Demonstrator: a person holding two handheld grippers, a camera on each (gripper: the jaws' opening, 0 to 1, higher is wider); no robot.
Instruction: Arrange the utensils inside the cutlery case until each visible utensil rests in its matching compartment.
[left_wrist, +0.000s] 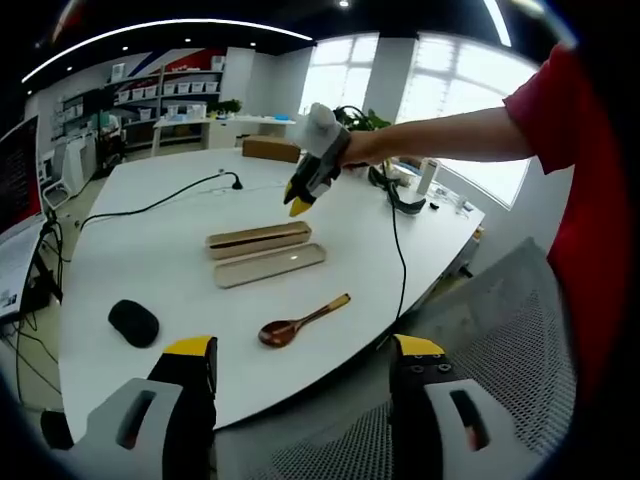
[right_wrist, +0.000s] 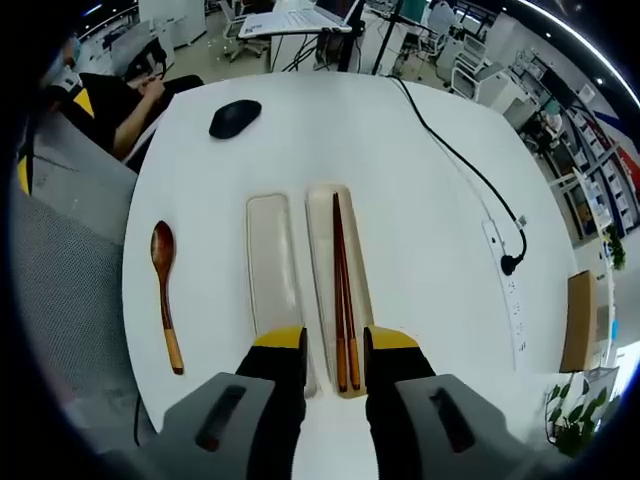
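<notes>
A smooth white table (right_wrist: 420, 250) with a rounded edge holds a long, shallow cutlery case (right_wrist: 340, 285) in pale beige with rounded ends, and beside it lies its matching lid (right_wrist: 275, 275), a flat tray of the same shape. Inside the case lies a pair of slim dark wooden chopsticks (right_wrist: 342, 300), side by side along its length. A glossy brown wooden spoon (right_wrist: 165, 290) with an oval bowl rests on the bare tabletop just beyond the lid. A matte black computer mouse (right_wrist: 235, 118) sits farther off. The right gripper (right_wrist: 335, 345) hovers above the case's near end, jaws narrowly apart on nothing. The left gripper (left_wrist: 305, 355) hangs at the table edge, jaws wide apart
</notes>
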